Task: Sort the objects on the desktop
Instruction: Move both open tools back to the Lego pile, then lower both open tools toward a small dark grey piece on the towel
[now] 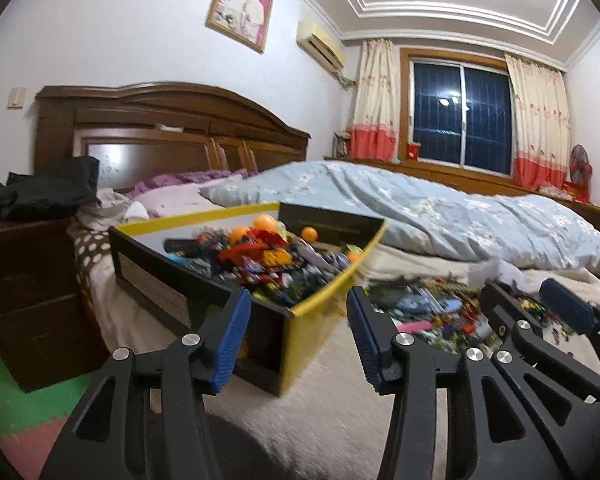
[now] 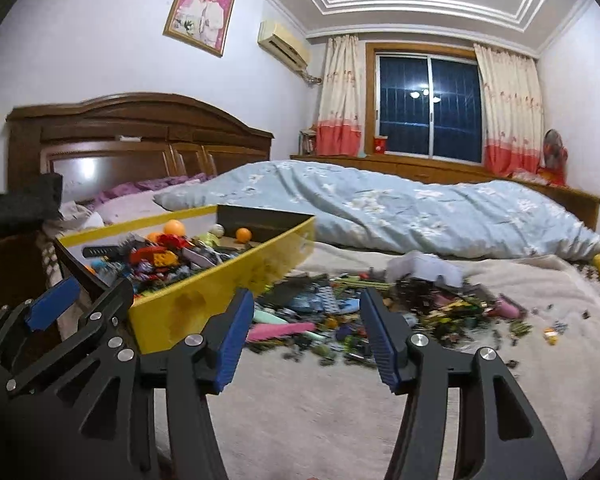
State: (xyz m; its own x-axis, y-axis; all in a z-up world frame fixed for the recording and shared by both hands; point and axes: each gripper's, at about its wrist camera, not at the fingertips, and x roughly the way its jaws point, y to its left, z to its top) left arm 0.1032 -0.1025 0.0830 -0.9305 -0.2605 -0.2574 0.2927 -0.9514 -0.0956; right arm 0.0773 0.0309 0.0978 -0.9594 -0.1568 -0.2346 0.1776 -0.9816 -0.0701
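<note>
On the bed: a loose heap of small multicoloured plastic building bricks and toy parts lies spread on the beige blanket; I judge it was tipped out there so the pieces can be picked over.
Box: a yellow-and-black cardboard box sits just left of the heap, already holding many toys and orange plastic balls, close by so carries stay short.
Left gripper: my black frame with blue-padded fingers is released, spread wide, holding nothing, raised over the box's near corner.
Right gripper: fingers likewise spread and empty, aimed at the heap's near edge, above the blanket.
Pairing: both grippers sit side by side, apart from the pieces.
Background: a pale blue floral quilt is bunched behind, clear of the sorting area.
</note>
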